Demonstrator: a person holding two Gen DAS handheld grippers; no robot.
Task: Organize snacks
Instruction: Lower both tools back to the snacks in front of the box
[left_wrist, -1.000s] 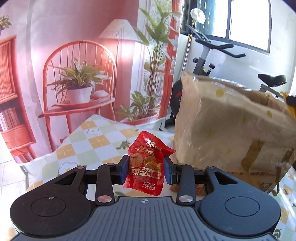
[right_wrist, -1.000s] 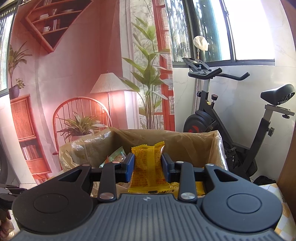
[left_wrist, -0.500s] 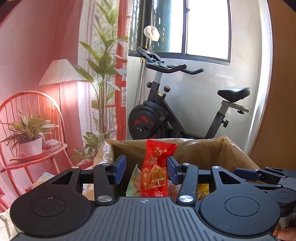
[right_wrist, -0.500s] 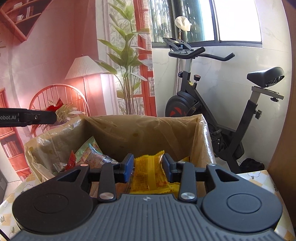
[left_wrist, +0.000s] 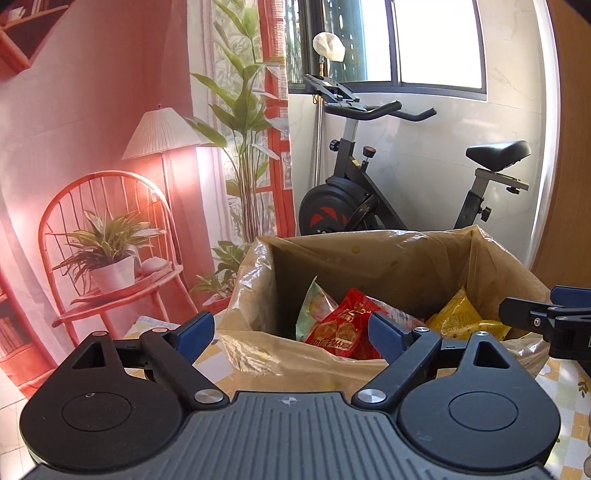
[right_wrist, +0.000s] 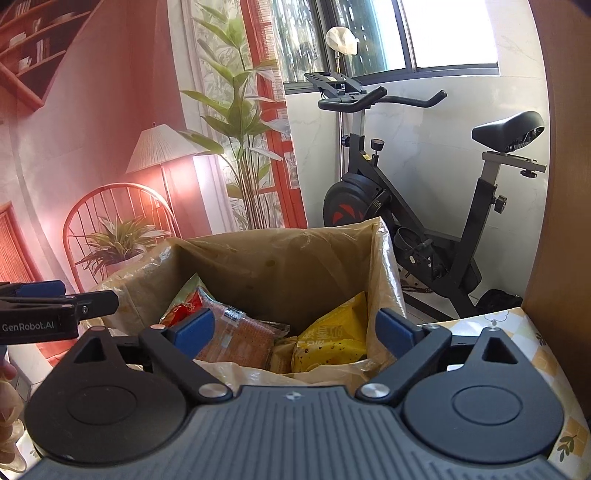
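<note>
Currently the drop step is being finished over the lined cardboard box (left_wrist: 406, 266), which takes up the middle of both views on the checked tablecloth (right_wrist: 532, 332). Both grippers are held above its near rim. The left gripper (left_wrist: 291, 330) has its jaws opening, wide apart, with nothing pressed between the pads; the red snack packet (left_wrist: 343, 325) is seen past them, lying inside the box against a pale green packet (left_wrist: 312, 308). The right gripper (right_wrist: 295, 330) is likewise opening and clamped on nothing; the yellow snack packet (right_wrist: 332, 339) lies in the box at the right, beside a clear-wrapped cracker pack (right_wrist: 243, 336).

To do the step well, the jaws should be kept fully apart and lifted straight off, so that no wrapper edge is dragged back out. The plastic liner (left_wrist: 251, 280) is draped loosely over the near rim and could be snagged by a pad.

Around: the two grippers are close together over one opening, each showing at the edge of the other's view, so a collision is judged the main risk. An exercise bike (right_wrist: 424, 221) stands behind the box, well apart, and is no obstacle.
</note>
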